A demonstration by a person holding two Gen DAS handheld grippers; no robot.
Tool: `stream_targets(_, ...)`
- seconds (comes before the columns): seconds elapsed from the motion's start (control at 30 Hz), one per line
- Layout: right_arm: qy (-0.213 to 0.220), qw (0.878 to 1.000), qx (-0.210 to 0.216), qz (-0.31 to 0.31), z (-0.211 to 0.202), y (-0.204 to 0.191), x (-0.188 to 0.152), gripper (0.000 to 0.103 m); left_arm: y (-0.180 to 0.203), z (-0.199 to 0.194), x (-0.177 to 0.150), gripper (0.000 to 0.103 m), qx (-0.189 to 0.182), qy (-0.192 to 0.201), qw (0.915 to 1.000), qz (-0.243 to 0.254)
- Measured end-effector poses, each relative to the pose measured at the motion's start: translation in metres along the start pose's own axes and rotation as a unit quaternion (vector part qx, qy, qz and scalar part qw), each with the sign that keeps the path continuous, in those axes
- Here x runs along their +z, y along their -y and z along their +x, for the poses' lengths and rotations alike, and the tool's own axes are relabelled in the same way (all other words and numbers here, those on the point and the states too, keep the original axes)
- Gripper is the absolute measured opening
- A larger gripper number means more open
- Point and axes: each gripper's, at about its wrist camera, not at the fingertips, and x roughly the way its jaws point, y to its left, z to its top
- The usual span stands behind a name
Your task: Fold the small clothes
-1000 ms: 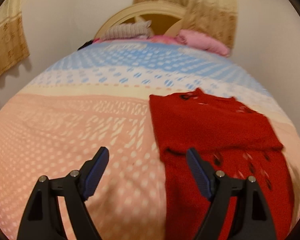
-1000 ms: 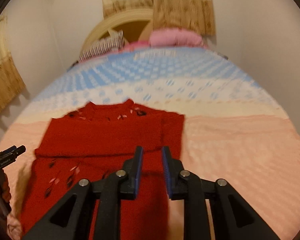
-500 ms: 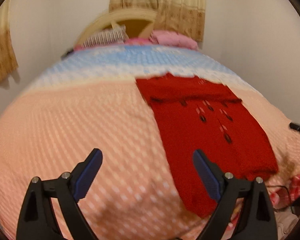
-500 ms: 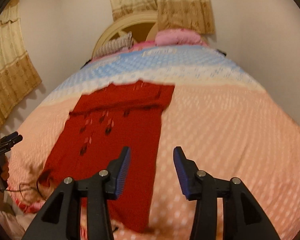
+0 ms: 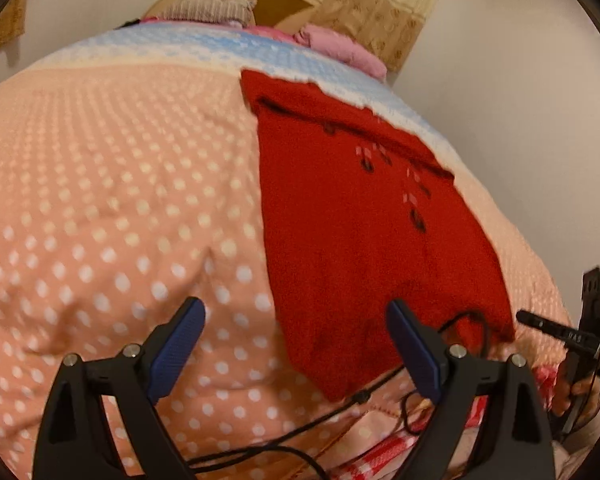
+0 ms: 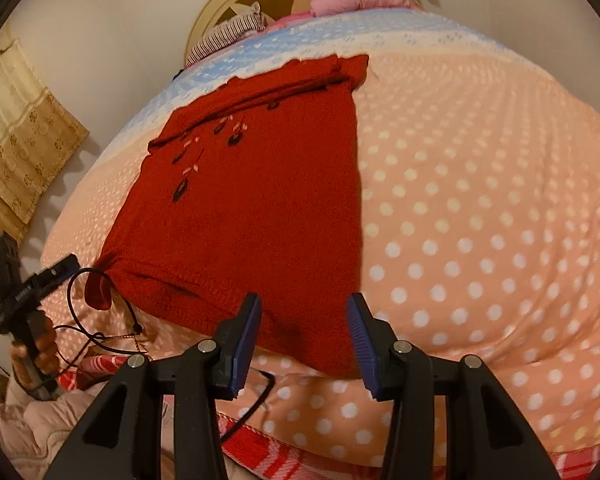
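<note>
A red knitted sweater [image 5: 360, 220] with small bead-like decorations lies flat on the bed, sleeves folded in across the chest and hem toward me. My left gripper [image 5: 295, 312] hangs open and wide over the hem's left corner, with nothing pressed between its blue pads. In the right wrist view the sweater [image 6: 260, 208] fills the middle. There my right gripper [image 6: 304, 304] stands open just above the hem's right corner and holds nothing. Each view also catches the other gripper at its side edge, held in a hand [image 6: 36, 352].
The peach bedcover [image 5: 100, 200] has white dots and a blue band at the far end. Pink clothes [image 5: 340, 46] and a striped garment [image 6: 228, 34] are piled by the round headboard. A black cable [image 5: 340, 404] and red checked cloth [image 6: 260, 452] lie at the bed's near edge.
Both grippers have drawn back from the sweater's chest to its hem at the near bed edge and sunk lower. The right jaws, nearly shut before, now stand apart; the left jaws widened.
</note>
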Motion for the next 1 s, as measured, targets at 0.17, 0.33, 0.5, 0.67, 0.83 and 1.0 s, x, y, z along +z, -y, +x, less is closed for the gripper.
stream_targets(0.17, -0.041, 0.999, 0.004, -0.017, 0.017, -0.01, -0.01, 0.046, 0.018, 0.0, -0.026, 0.094, 0.022, -0.029, 0.9944, 0.099)
stream_targets(0.33, -0.039, 0.999, 0.0, -0.012, 0.014, -0.006, -0.011, 0.046, 0.013, -0.015, -0.022, 0.094, -0.007, -0.012, 0.9947, 0.102)
stream_targets(0.5, 0.01, 0.999, 0.022, 0.021, -0.007, 0.005, -0.001, 0.046, 0.006, -0.037, 0.0, 0.094, -0.062, 0.037, 0.9952, 0.066)
stream_targets(0.67, 0.029, 0.997, 0.039, 0.054, -0.008, 0.015, 0.004, 0.046, -0.006, -0.019, 0.019, 0.094, -0.075, 0.044, 0.9962, 0.004)
stream_targets(0.83, 0.018, 0.998, 0.004, 0.053, 0.001, 0.017, 0.003, 0.046, 0.002, 0.016, 0.01, 0.094, -0.006, -0.003, 0.9995, 0.031)
stream_targets(1.0, -0.018, 0.999, -0.026, 0.018, 0.02, 0.009, -0.007, 0.046, 0.011, 0.027, -0.021, 0.094, 0.032, -0.057, 0.9919, 0.108)
